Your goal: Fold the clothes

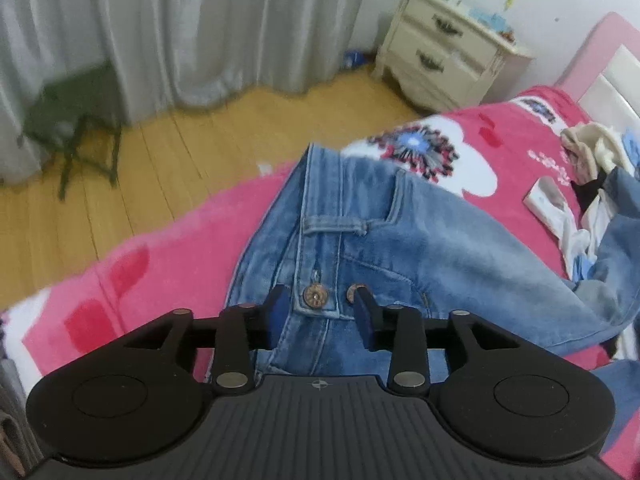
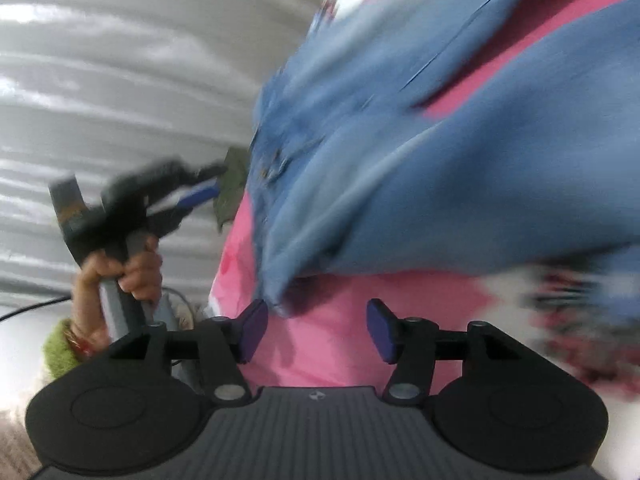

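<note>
Both claws stand apart: left claw (image 1: 320,312) over the jeans' (image 1: 400,240) waistband, right claw (image 2: 318,330) just below a hem. Smooth flat first.

A pink flowered blanket (image 1: 168,280) covered the bed before me. Beyond it lay a wooden floor (image 1: 168,152), with a cream two-drawer nightstand (image 1: 444,48) against the wall and grey curtains (image 1: 180,20) hanging to the floor. A dark green folding stool (image 1: 76,120) stood beside the curtains.
</note>
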{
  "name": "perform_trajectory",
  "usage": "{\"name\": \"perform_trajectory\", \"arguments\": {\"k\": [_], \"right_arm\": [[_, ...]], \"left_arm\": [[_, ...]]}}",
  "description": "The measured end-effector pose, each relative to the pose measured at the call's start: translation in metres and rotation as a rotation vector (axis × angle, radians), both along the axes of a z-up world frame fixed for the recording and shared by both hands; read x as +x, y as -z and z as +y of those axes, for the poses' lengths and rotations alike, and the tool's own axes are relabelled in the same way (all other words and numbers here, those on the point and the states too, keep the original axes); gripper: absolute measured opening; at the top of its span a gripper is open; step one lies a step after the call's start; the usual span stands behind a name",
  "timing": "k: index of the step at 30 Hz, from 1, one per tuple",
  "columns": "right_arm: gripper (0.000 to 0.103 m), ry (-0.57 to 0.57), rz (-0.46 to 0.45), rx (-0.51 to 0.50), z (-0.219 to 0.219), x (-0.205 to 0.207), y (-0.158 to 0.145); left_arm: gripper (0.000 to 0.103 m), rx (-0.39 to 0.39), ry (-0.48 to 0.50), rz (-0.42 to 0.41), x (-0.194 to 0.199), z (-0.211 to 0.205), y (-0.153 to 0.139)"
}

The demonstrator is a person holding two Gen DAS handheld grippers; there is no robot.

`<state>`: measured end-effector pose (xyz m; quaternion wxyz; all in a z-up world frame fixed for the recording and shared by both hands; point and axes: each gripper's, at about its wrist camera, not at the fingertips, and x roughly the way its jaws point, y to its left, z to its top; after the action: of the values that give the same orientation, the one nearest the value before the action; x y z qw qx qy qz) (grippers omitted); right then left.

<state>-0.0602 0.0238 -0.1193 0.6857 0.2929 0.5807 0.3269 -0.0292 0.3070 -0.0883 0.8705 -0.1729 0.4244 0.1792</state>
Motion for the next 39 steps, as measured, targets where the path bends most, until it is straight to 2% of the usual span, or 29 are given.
{"name": "perform_trajectory", "arguments": {"k": [2,4,6,9,12,15,18,21,22,23,24,25,26,29,31,35,39], "right_arm": [[0.060,0.092,-0.059,-0.046,-0.050,0.000,-0.014],[0.063,0.229,-0.127,-0.134,-0.102,-0.003,-0.026],[0.067,0.392,-0.172,-0.211,-0.154,-0.001,-0.033],[0.076,0.573,-0.187,-0.300,-0.212,0.016,-0.027],[0.077,0.662,-0.208,-0.392,-0.246,0.043,-0.015],[0.078,0.700,-0.228,-0.463,-0.268,0.069,0.001],[0.078,0.713,-0.223,-0.453,-0.281,0.089,0.017],[0.078,0.659,-0.213,-0.425,-0.281,0.118,0.033],[0.070,0.643,-0.197,-0.426,-0.285,0.119,0.035],[0.052,0.628,-0.175,-0.442,-0.282,0.125,0.041],[0.042,0.615,-0.156,-0.457,-0.279,0.129,0.046],[0.026,0.618,-0.154,-0.460,-0.278,0.127,0.045],[0.018,0.631,-0.159,-0.444,-0.279,0.123,0.043],[0.012,0.683,-0.201,-0.431,-0.282,0.094,0.027],[0.011,0.724,-0.212,-0.418,-0.288,0.066,0.012],[0.010,0.801,-0.150,-0.399,-0.297,-0.005,-0.025],[0.010,0.800,-0.051,-0.434,-0.296,-0.085,-0.048]], "left_arm": [[0.045,0.042,0.096,-0.040,-0.005,-0.024,-0.012],[0.052,0.068,0.215,-0.072,-0.009,-0.054,-0.023],[0.057,0.061,0.357,-0.083,-0.012,-0.093,-0.028],[0.069,-0.006,0.538,-0.055,-0.010,-0.147,-0.019],[0.070,-0.013,0.656,0.034,0.000,-0.193,0.004],[0.069,0.055,0.698,0.089,0.009,-0.215,0.021],[0.069,0.119,0.755,0.164,0.018,-0.218,0.032],[0.060,0.186,0.776,0.245,0.021,-0.214,0.045],[0.050,0.196,0.773,0.275,0.020,-0.211,0.048],[0.042,0.203,0.758,0.309,0.020,-0.208,0.051],[0.037,0.203,0.743,0.331,0.021,-0.206,0.054],[0.025,0.198,0.728,0.337,0.023,-0.205,0.056],[0.018,0.193,0.711,0.341,0.025,-0.203,0.058],[0.008,0.184,0.685,0.325,0.026,-0.202,0.055],[0.005,0.195,0.704,0.311,0.022,-0.202,0.050],[0.002,0.211,0.758,0.286,0.011,-0.204,0.038],[0.002,0.213,0.802,0.274,-0.005,-0.208,0.028]]}}
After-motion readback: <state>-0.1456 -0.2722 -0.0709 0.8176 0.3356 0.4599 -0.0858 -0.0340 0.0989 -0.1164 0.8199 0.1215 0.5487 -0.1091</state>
